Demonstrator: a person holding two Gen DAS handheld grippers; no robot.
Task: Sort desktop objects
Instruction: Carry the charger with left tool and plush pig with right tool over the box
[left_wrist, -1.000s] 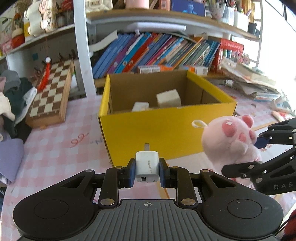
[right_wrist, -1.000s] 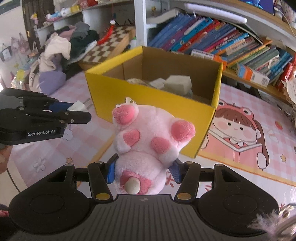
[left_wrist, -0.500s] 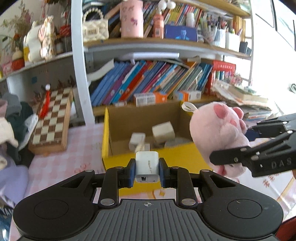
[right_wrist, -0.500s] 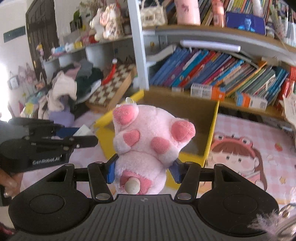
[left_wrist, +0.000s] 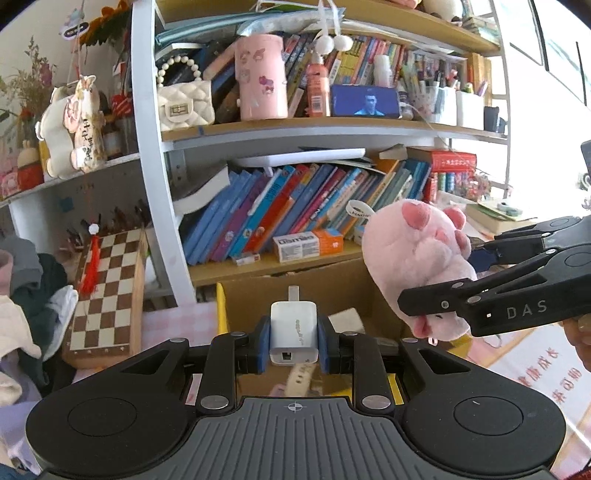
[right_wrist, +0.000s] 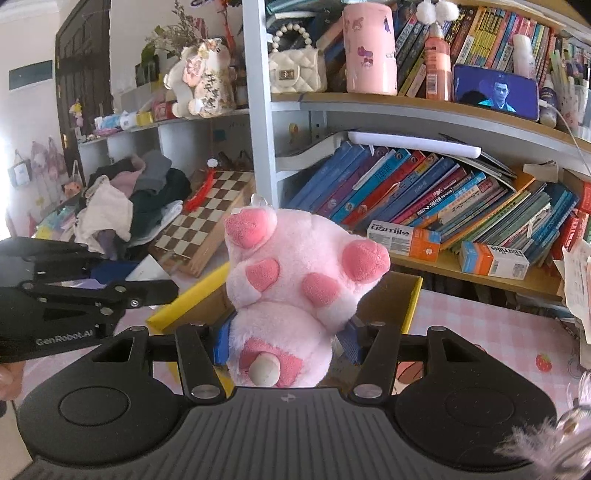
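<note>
My left gripper (left_wrist: 293, 341) is shut on a white USB charger (left_wrist: 293, 332), held above the yellow cardboard box (left_wrist: 310, 291). My right gripper (right_wrist: 288, 343) is shut on a pink plush toy (right_wrist: 299, 280) and holds it over the box's yellow rim (right_wrist: 188, 299). In the left wrist view the plush (left_wrist: 417, 254) and right gripper (left_wrist: 461, 284) hang at the right, above the box. In the right wrist view the left gripper (right_wrist: 110, 288) is at the left. A white block (left_wrist: 345, 319) lies inside the box.
A bookshelf full of books (left_wrist: 295, 218) stands just behind the box. A chessboard (left_wrist: 107, 291) leans at the left beside a clothes pile (right_wrist: 125, 195). A phone (right_wrist: 495, 92) and a pink cup (left_wrist: 262, 77) stand on the upper shelf. The tablecloth is pink (right_wrist: 491, 332).
Both grippers have risen and tilted up, still holding the charger and the plush. The box has dropped low in both views and the upper shelves have come into view.
</note>
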